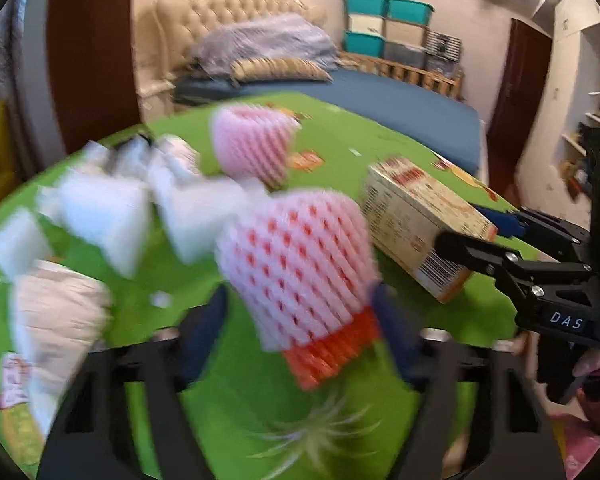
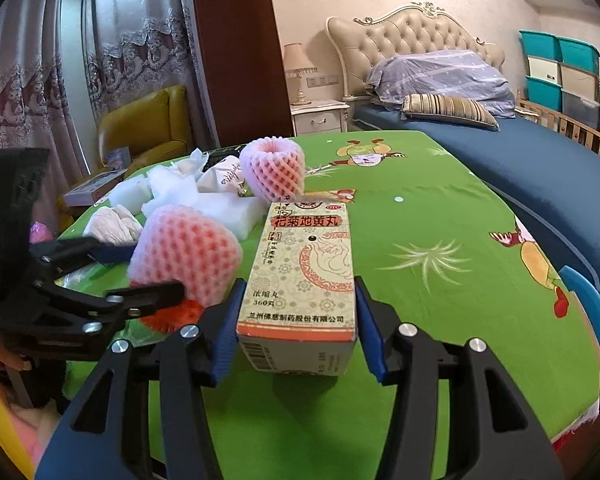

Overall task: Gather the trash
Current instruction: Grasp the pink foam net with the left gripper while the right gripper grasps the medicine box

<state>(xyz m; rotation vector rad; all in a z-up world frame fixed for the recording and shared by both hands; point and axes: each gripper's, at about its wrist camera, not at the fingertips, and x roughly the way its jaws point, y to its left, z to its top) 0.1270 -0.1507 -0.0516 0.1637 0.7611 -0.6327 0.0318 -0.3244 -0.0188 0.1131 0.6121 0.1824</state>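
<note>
A pink and orange foam fruit net [image 1: 300, 268] sits between the blue pads of my left gripper [image 1: 300, 320], whose jaws stand around it on the green table cloth [image 1: 380, 152]; the view is blurred. It also shows in the right wrist view [image 2: 184, 256]. My right gripper [image 2: 298, 320] has its blue pads against both sides of a cream medicine box [image 2: 304, 268], seen in the left wrist view [image 1: 420, 224] too. A second pink foam net [image 2: 274, 170] stands farther back.
White foam blocks [image 2: 220, 204] and crumpled tissues [image 2: 114, 220] lie at the table's left. A bed [image 2: 520, 152] with a pillow lies behind the table. A yellow armchair [image 2: 148, 128] stands at the left. Teal storage bins [image 2: 560, 68] are stacked at the far right.
</note>
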